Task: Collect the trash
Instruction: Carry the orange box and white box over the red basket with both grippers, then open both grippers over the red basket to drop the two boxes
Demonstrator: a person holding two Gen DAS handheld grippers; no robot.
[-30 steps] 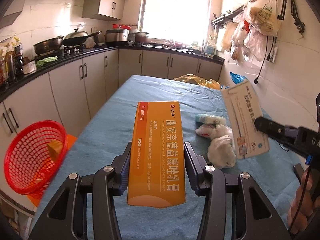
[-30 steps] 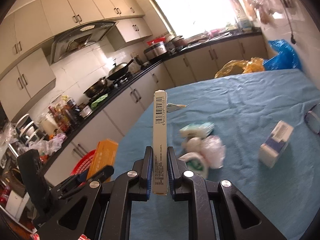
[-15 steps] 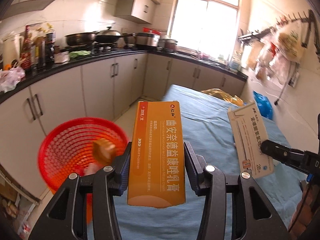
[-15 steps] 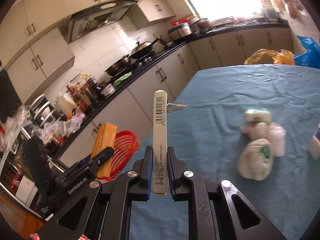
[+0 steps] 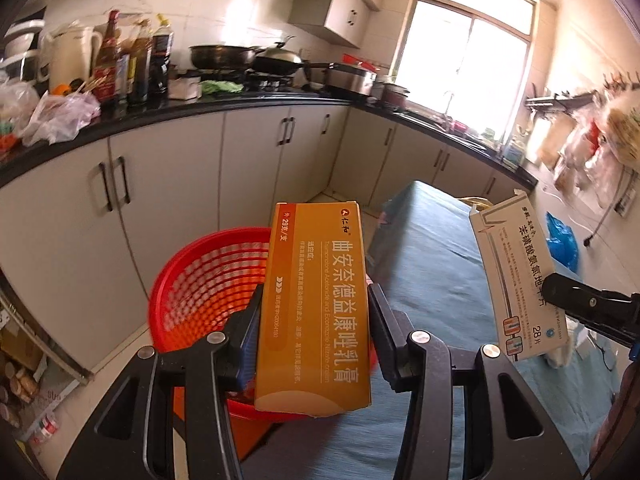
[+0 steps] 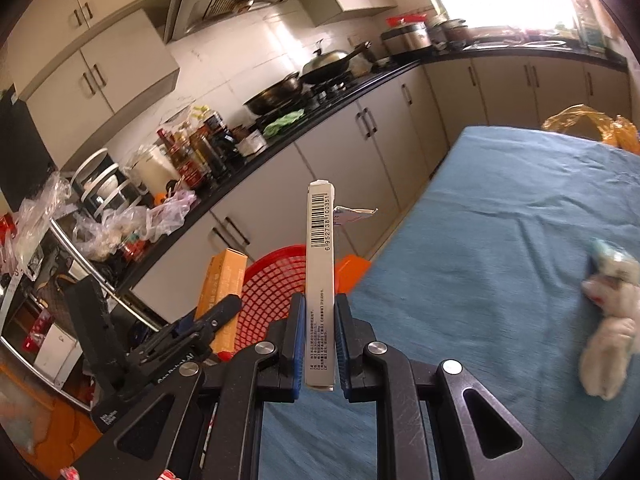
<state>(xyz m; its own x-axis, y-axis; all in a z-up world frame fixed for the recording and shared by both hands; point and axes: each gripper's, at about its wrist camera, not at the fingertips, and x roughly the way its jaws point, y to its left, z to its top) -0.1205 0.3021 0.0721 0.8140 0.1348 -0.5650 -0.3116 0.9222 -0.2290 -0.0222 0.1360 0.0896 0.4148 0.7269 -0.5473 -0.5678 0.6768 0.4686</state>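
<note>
Jaws clamp orange box (image 5: 316,304) above red basket (image 5: 208,280) beside table edge (image 5: 384,224)

Box (image 5: 316,308): held upright between the pads of the left gripper (image 5: 314,334), in front of and partly over the basket (image 5: 200,292). Basket: set on the floor beside the left edge of the table (image 5: 432,280), before the lower cabinets (image 5: 168,184). Flat carton (image 6: 320,280): clamped edge-on in the right gripper (image 6: 319,344), above the table's near left corner; seen to the right of the box in the left wrist view. Wads of tissue (image 6: 608,340): laid on the table, far right. Counter (image 6: 320,108): run along the wall behind the basket, with pans (image 6: 280,96) and bottles (image 6: 196,152) on it. Bag (image 6: 588,124): at the table's far end.
</note>
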